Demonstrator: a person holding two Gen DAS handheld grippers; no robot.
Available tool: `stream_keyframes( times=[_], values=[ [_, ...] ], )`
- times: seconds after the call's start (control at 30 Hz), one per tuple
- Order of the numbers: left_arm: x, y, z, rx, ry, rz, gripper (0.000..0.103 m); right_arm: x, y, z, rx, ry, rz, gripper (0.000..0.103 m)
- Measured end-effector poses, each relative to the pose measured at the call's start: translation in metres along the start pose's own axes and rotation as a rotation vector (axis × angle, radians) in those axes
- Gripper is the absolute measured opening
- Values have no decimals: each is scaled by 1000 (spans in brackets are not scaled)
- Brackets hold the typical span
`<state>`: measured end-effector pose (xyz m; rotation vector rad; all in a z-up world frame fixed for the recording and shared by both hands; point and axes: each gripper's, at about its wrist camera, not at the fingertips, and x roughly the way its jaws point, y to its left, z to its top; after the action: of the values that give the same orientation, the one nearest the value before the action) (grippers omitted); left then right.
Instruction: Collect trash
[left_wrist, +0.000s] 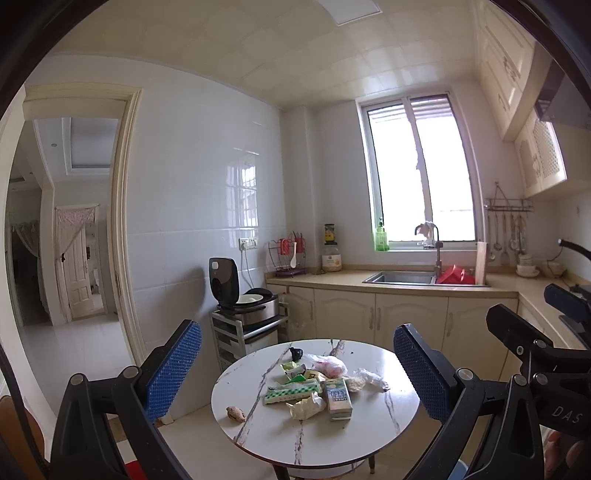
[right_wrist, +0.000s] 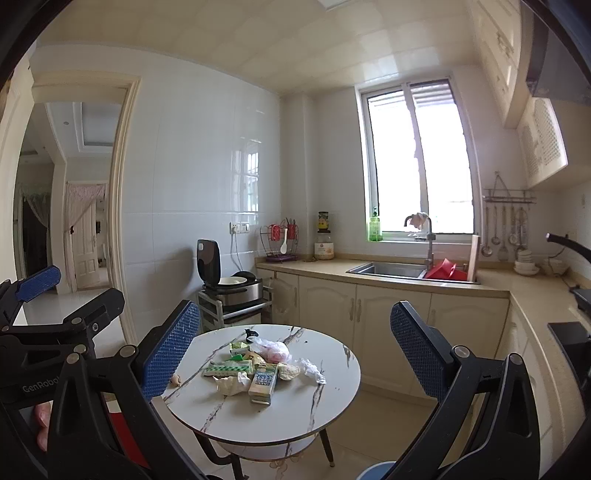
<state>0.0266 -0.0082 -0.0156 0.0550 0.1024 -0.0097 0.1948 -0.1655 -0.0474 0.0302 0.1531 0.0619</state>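
A round white marble table (left_wrist: 280, 439) (right_wrist: 295, 413) carries a heap of trash: a milk carton (left_wrist: 338, 398) (right_wrist: 263, 382), a green-white wrapper (left_wrist: 291, 392) (right_wrist: 229, 368), a pink plastic bag (left_wrist: 330, 366) (right_wrist: 275, 350), crumpled clear plastic (left_wrist: 371, 377) (right_wrist: 312, 370), a crumpled paper (left_wrist: 306, 406) (right_wrist: 232, 386) and a brown lump (left_wrist: 235, 413) near the left edge. My left gripper (left_wrist: 295, 373) is open and empty, held back from the table. My right gripper (right_wrist: 293, 350) is open and empty too, also short of the table.
Kitchen cabinets with a sink (left_wrist: 400, 277) (right_wrist: 388, 269) and a red basin (left_wrist: 454, 276) run behind the table. A rice cooker (left_wrist: 243, 295) (right_wrist: 229, 284) stands on a cart at the left. A blue bin rim (right_wrist: 376, 470) shows at the bottom. A doorway (left_wrist: 74, 229) opens left.
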Motion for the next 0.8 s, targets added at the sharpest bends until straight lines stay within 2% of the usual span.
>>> stream_keyframes(
  times=[0.17, 0.33, 0.43, 0.53, 0.73, 0.8],
  values=[
    [54, 14, -22, -7, 124, 12, 102, 51, -14, -32, 19, 102, -23, 103],
    [117, 30, -57, -14, 294, 42, 102, 104, -36, -86, 60, 250, -19, 103],
    [154, 34, -86, -16, 403, 38, 102, 132, -47, -121, 93, 344, -5, 103],
    [182, 31, -106, -6, 475, 25, 102, 157, -53, -147, 100, 426, 7, 103],
    [247, 33, -114, 3, 617, 8, 102, 203, -49, -178, 122, 538, 54, 103],
    [269, 40, -116, -6, 629, 13, 102, 219, -42, -183, 118, 570, 77, 103]
  ],
)
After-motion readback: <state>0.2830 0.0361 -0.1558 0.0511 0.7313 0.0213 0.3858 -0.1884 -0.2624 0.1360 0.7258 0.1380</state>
